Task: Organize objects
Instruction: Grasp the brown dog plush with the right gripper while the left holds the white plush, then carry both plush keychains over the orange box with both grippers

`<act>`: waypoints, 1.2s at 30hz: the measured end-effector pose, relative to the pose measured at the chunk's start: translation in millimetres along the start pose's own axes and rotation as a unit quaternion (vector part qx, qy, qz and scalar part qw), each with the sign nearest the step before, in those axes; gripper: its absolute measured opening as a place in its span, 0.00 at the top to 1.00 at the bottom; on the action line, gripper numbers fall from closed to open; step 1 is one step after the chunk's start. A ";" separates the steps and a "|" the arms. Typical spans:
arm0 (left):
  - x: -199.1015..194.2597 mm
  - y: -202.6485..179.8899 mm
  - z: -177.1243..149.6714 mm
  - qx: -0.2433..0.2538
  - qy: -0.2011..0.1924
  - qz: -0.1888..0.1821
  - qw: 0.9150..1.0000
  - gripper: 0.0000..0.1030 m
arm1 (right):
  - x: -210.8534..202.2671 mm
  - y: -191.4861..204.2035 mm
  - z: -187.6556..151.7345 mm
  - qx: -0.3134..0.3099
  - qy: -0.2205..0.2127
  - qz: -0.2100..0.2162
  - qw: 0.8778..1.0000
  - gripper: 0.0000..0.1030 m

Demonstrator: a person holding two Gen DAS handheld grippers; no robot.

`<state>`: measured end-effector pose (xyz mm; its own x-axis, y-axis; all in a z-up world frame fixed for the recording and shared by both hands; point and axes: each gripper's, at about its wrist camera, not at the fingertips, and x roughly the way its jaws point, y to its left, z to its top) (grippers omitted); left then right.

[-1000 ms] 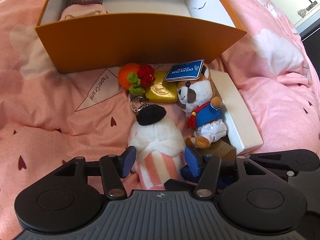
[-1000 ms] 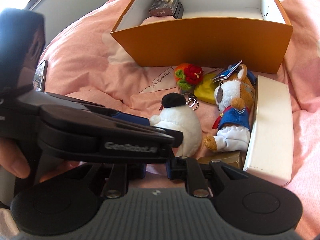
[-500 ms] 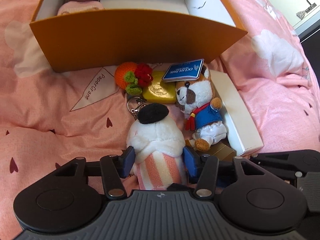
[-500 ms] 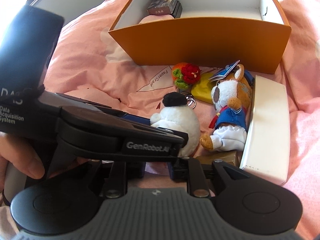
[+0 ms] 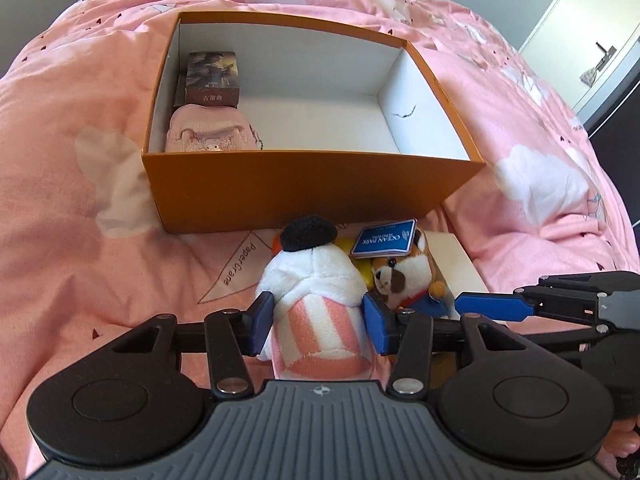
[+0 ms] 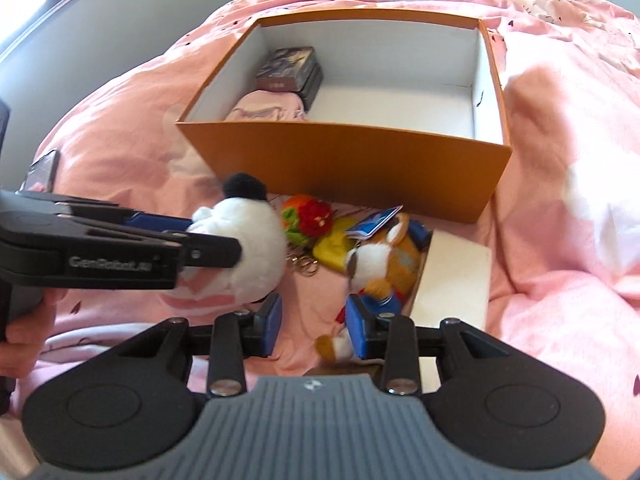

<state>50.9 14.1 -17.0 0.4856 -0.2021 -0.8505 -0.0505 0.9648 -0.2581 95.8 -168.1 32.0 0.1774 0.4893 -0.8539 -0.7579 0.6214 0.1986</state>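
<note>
Your left gripper (image 5: 318, 326) is clamped on the striped lower body of the white plush toy (image 5: 316, 280), its blue pads (image 5: 262, 320) having just closed in to dent the pile on both flanks; the toy rides lifted off the bedspread (image 5: 80, 220), its black cap pointing toward the near wall of the orange box (image 5: 312, 188). Your right gripper (image 6: 313, 330) stands parted with nothing between the jaws, having just been widening; it hangs over the bedspread beside the fox plush (image 6: 380, 268). Treat the held toy as light, soft and compressible: it will not slip readily, but it sags and swings, so grip the firm striped middle and not the cap or the keyring loops (image 6: 304, 266). In the box, a stack of card boxes (image 5: 212, 78) and a pink pouch (image 5: 212, 132) fill the left side; the right side lies bare. Outside the near wall lie a crocheted orange (image 6: 308, 218), a yellow piece (image 6: 334, 248) and a white flat box (image 6: 452, 276).
</note>
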 end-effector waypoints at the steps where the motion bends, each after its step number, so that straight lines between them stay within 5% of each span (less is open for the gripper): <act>1: 3.7 2.8 -0.8 -0.003 0.000 0.002 1.000 0.47 | 3.4 -2.9 2.1 0.000 0.002 -0.007 1.000 0.64; 12: 28.1 18.9 -8.3 -0.022 0.034 0.004 0.999 0.46 | 38.2 -19.0 11.0 -0.020 0.030 -0.047 0.998 0.54; 26: 41.8 -4.9 -14.8 0.041 0.100 0.040 0.993 0.35 | 68.8 -14.4 10.9 -0.057 0.060 -0.072 0.994 0.55; 31: 41.6 -15.4 -15.7 0.071 0.103 0.048 0.991 0.41 | 68.1 -15.2 9.7 -0.061 0.055 -0.085 0.993 0.69; 36: 32.5 -12.0 -17.8 0.071 0.091 0.037 0.993 0.44 | 58.1 -18.9 7.9 -0.052 0.043 -0.076 0.995 0.72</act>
<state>51.8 -7.0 -49.7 0.3190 -0.1452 -0.9366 0.0498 0.9894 -0.1364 125.4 -146.5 -17.6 0.2432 0.3372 -0.9095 -0.7878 0.6157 0.0177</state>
